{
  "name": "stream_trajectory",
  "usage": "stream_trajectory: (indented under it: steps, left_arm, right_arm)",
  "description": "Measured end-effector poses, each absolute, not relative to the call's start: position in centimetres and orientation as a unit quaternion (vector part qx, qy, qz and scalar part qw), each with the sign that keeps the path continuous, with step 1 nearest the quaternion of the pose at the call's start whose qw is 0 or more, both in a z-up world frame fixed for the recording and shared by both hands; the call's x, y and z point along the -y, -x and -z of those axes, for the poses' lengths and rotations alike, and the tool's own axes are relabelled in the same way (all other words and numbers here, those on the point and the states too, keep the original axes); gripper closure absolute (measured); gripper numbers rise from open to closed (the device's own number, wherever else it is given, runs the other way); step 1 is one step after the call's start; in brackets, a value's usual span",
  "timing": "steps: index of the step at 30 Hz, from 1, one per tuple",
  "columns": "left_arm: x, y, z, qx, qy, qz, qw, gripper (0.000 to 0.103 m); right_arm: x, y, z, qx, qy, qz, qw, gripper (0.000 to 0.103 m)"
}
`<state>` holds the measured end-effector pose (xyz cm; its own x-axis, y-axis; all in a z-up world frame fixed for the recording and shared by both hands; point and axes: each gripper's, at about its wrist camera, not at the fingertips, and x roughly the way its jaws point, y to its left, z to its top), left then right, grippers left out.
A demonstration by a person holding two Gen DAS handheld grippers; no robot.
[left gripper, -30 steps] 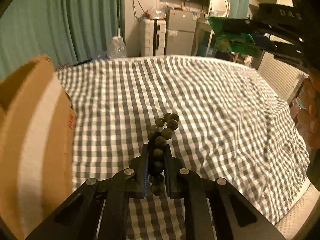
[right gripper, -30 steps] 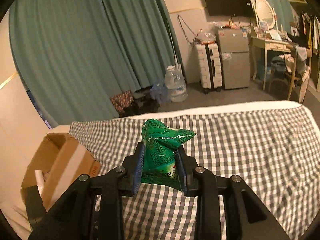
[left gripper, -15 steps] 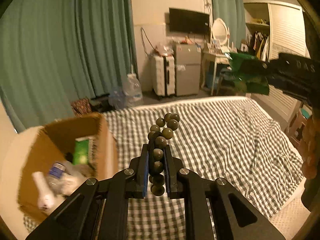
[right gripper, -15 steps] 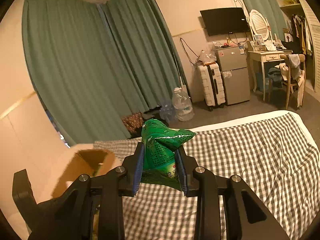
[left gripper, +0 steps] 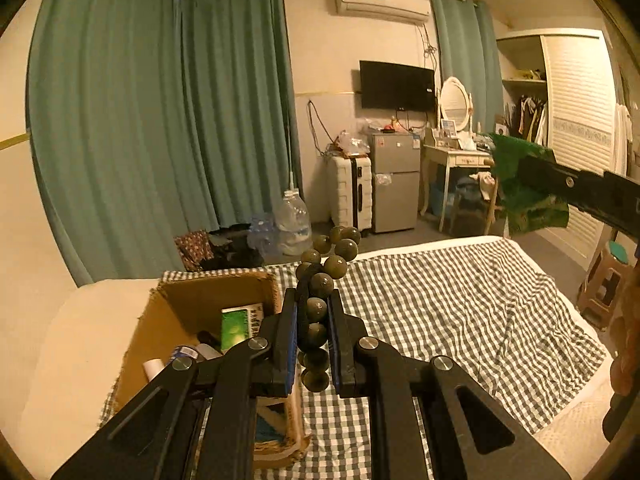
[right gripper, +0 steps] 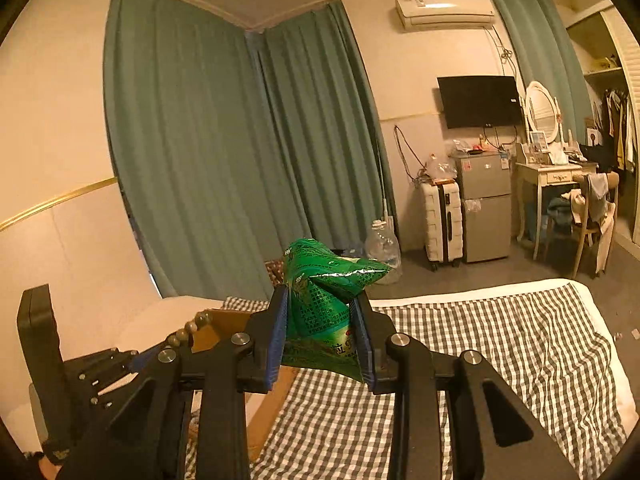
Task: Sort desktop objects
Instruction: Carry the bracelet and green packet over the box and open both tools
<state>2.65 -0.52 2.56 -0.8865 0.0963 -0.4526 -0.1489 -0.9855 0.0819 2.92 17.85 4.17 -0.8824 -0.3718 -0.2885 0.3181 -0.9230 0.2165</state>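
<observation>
My left gripper (left gripper: 313,312) is shut on a string of dark green beads (left gripper: 320,284) and holds it in the air, just right of an open cardboard box (left gripper: 188,320). The box holds a green packet, a bottle and other items. My right gripper (right gripper: 320,312) is shut on a crumpled green snack bag (right gripper: 324,300), raised above the checked cloth (right gripper: 480,352). The bag and right gripper also show at the right of the left wrist view (left gripper: 524,184). The left gripper and beads show at lower left of the right wrist view (right gripper: 188,330), over the box (right gripper: 224,328).
The grey-and-white checked cloth (left gripper: 440,312) covers the bed-like surface. Teal curtains (left gripper: 160,140), a water jug (left gripper: 294,220), a suitcase (left gripper: 350,188), a small fridge (left gripper: 394,180) and a dressing table (left gripper: 456,160) stand behind. A stool (left gripper: 604,276) stands at right.
Both grippers have risen and tilted up, keeping their loads. The left gripper has swung so the open box now lies just below left of the beads.
</observation>
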Motion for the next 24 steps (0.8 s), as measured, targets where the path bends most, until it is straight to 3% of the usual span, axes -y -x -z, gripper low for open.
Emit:
stream_trajectory:
  steps: [24]
  left_arm:
    - [11.7,-3.3,-5.5,-0.032,0.217,-0.976,-0.002,0.091]
  right_arm:
    - [-8.5,-4.9,-4.4,0.062,-0.145,0.96,0.233,0.073]
